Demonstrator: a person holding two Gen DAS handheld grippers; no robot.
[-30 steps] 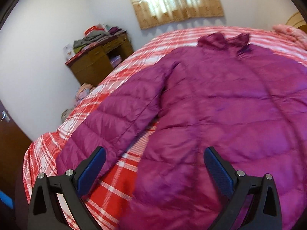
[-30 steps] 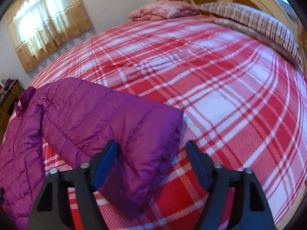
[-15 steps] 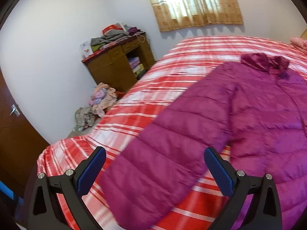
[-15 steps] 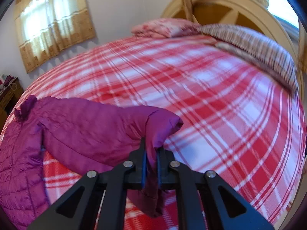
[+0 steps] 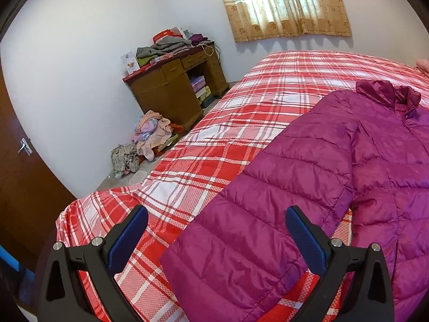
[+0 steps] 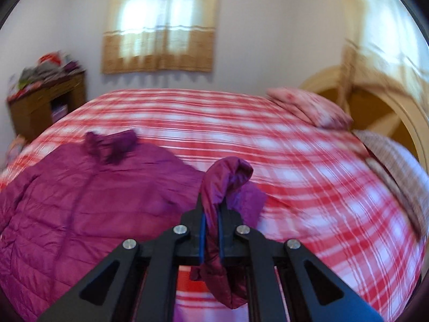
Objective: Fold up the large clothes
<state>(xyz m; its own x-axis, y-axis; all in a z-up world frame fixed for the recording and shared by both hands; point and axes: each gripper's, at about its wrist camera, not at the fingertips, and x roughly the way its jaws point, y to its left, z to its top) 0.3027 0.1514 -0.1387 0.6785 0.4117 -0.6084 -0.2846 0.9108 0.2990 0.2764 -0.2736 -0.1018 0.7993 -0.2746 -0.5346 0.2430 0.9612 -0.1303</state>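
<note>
In the left wrist view, the left gripper (image 5: 215,237) is seen with its jaws wide apart and nothing between them, hovering over the near edge of the bed (image 5: 236,123). The purple jacket (image 5: 375,161) is spread flat on the red plaid cover, collar toward the window, and its near sleeve (image 5: 254,228) lies straight out, with the cuff end just under the gap of the jaws. A desk (image 5: 171,91) piled with clothes and a heap of laundry (image 5: 150,136) on the floor are seen beyond, well apart from the work. For a neat fold, this sleeve is best taken close to the cuff, through both layers, before it is carried across the body

In the right wrist view, which is blurred, the right gripper (image 6: 211,237) is seen shut tight on the cuff of the other sleeve (image 6: 228,177), which is raised off the bed (image 6: 308,182) in a hump while the jacket body (image 6: 93,201) lies flat to the left. The sleeve is judged to be meant for laying across the chest. It should be carried low and level so that the padded body is not dragged, laid square to the side seam, and released only once it rests flat. The slippery quilted shell is likely to slide, so the pinch should be kept firm until then
</note>
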